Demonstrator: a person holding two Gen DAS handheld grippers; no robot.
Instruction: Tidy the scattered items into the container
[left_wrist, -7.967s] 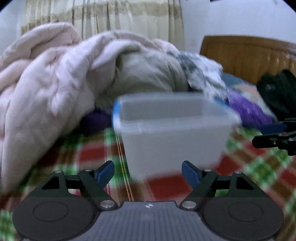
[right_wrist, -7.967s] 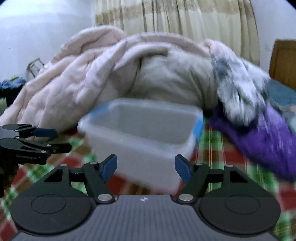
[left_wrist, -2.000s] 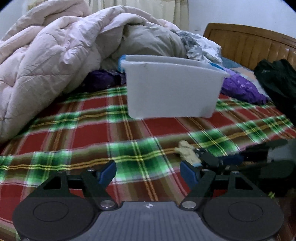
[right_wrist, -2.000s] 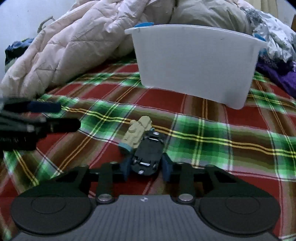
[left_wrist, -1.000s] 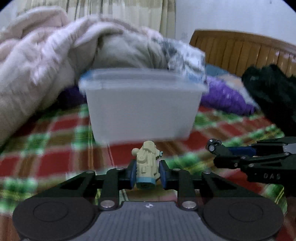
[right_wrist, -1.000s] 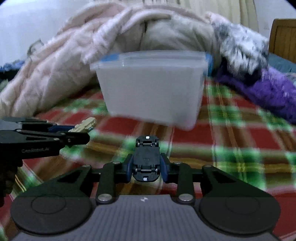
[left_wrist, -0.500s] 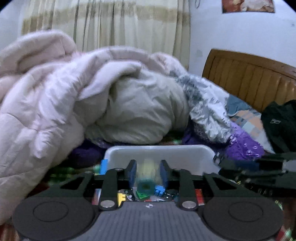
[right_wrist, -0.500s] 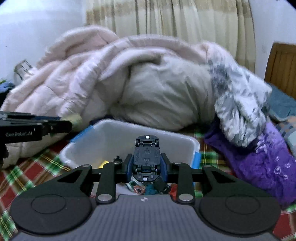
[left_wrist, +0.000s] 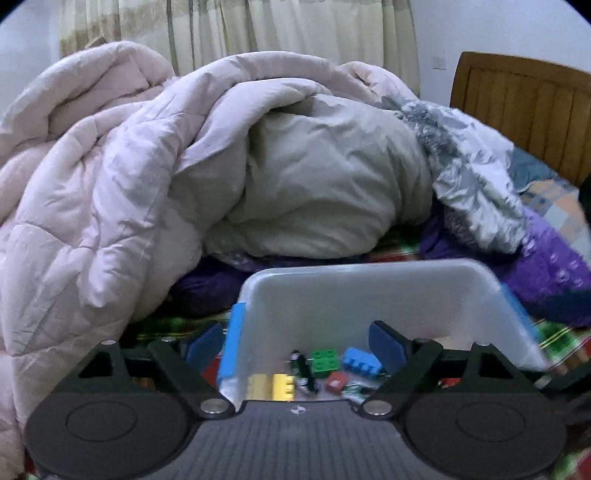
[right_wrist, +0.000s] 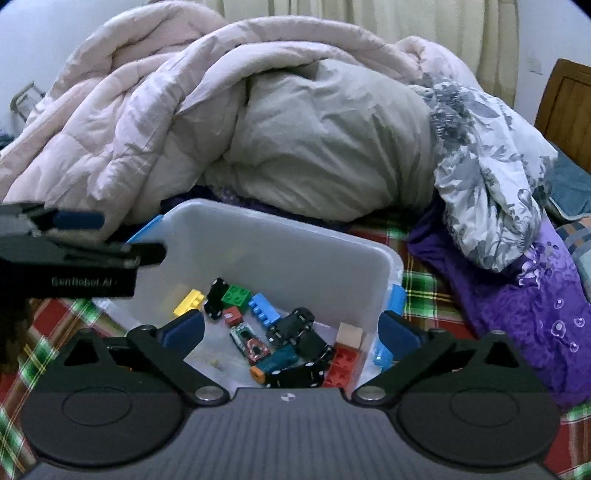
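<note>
Both grippers, left gripper (left_wrist: 293, 341) and right gripper (right_wrist: 291, 326), were opening wide and held nothing above the container (right_wrist: 295, 243) of toys.

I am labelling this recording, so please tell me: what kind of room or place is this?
Most likely a bedroom, on a bed: a wooden headboard, a heaped pink quilt and a plaid sheet beneath the clear toy bin, with curtains behind.

Dim, cool, even indoor light; fisheye bends the edges, dark corners; left view is slightly blurred at 4 o'clock.
</note>
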